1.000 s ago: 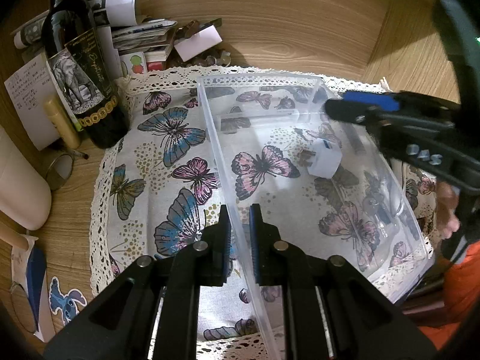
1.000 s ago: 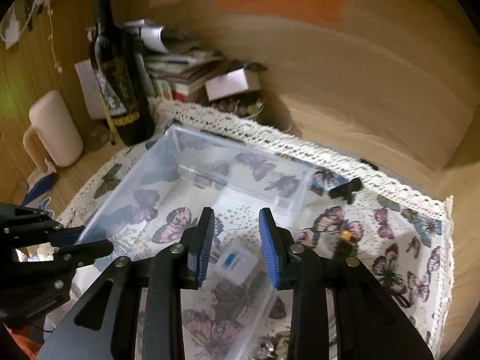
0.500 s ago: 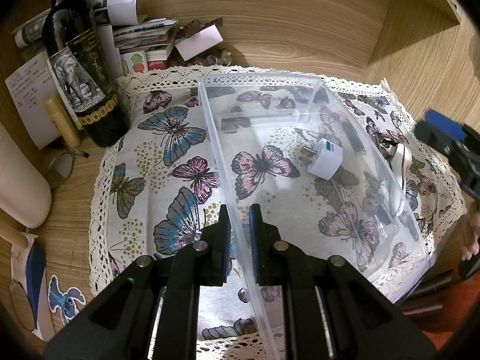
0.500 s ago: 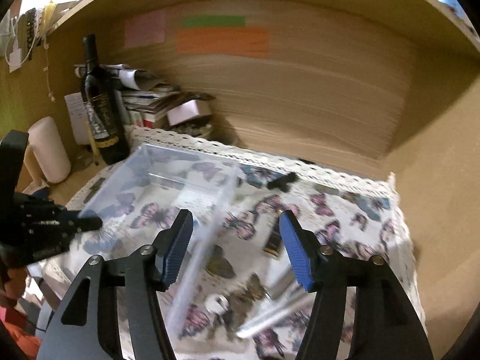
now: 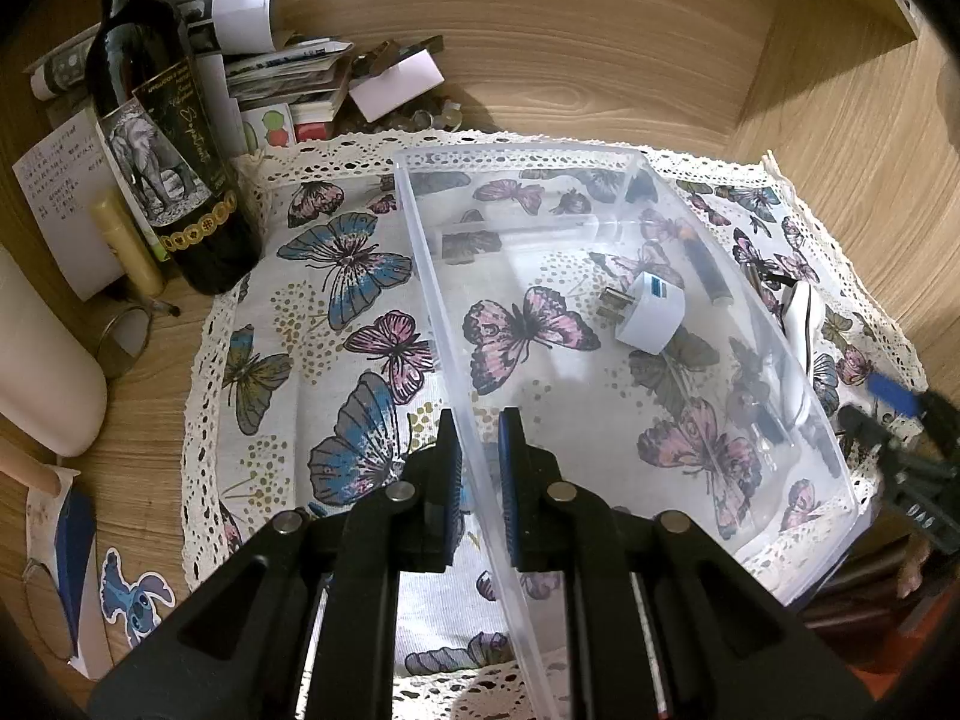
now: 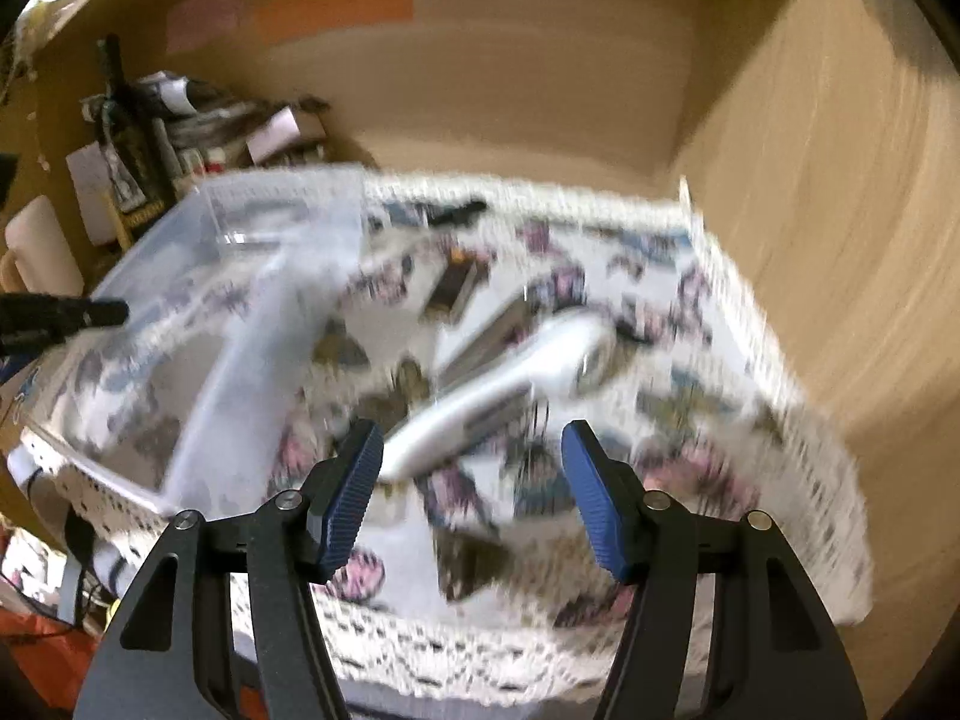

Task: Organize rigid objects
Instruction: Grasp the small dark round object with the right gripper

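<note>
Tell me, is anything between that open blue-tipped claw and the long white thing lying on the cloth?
Nothing visible. The right gripper hangs open just in front of the white tool, with only bare cloth between them. The picture is blurred, so small clutter could be missed. The bin sits off to the left, held by the left gripper.

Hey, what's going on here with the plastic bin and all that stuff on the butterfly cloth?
A person is sorting small items into a clear plastic bin on a butterfly-print cloth. The left hand-held gripper is clamped on the bin's near wall, steadying it. A white plug adapter already lies inside. The right hand-held gripper is open, above a long white handled object beside the bin; that view is blurred.
</note>
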Demonstrator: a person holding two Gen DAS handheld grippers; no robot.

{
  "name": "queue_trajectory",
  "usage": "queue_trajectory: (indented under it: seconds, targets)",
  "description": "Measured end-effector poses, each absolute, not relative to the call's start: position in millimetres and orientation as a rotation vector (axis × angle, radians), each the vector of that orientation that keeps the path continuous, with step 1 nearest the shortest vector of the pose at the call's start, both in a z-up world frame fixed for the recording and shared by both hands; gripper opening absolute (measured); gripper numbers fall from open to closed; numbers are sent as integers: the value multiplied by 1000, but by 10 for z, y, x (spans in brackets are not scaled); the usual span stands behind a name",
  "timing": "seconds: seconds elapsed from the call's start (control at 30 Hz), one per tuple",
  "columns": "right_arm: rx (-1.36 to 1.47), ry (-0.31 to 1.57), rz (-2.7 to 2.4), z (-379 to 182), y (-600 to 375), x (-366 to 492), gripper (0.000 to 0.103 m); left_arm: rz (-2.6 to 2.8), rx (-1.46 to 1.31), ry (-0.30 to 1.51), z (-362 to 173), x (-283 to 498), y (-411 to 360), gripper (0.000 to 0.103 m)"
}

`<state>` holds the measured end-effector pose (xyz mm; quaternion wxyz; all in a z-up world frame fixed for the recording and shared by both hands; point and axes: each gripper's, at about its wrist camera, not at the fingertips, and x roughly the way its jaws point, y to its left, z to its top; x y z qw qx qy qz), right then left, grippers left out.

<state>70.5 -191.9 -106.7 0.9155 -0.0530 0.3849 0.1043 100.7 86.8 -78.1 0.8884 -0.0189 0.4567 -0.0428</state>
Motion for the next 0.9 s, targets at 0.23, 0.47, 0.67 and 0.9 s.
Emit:
queue_trajectory:
  seconds: [0.23, 0.47, 0.67, 0.9]
  targets:
    - [-64, 913, 220, -1369, -2004, 688, 30, -88, -41, 949, -781, 1007, 866, 12]
    - [-65, 849, 247, -1180, -1961, 696, 30, -89, -41, 949, -781, 1006, 867, 12]
    - [-80, 739, 283, -842, -1804, 846, 30, -91, -48, 949, -776, 1004, 865, 12]
    - [-87, 631, 353, -502, -1568, 1024, 30, -93, -53, 950, -768, 1003, 870, 12]
